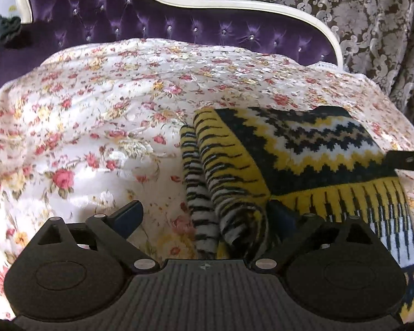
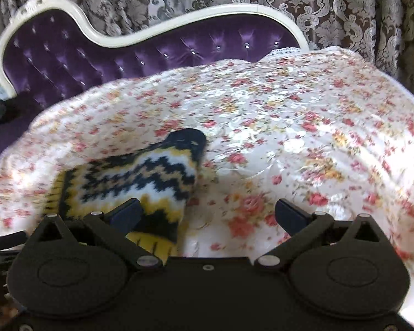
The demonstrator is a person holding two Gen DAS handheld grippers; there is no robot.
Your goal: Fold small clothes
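Left wrist view: the left gripper (image 1: 204,215) stands wide open, holding nothing, above the knitted sweater (image 1: 289,160), which lies folded on the floral bedspread (image 1: 82,127) near its right edge; striped sleeves show only here. Right wrist view: the right gripper (image 2: 207,212) is open and empty too. Folding looks nearly finished.

Folded sweater (image 1: 289,154) on bedspread (image 1: 96,127); headboard (image 1: 151,24) behind, curtain (image 1: 372,13) beyond
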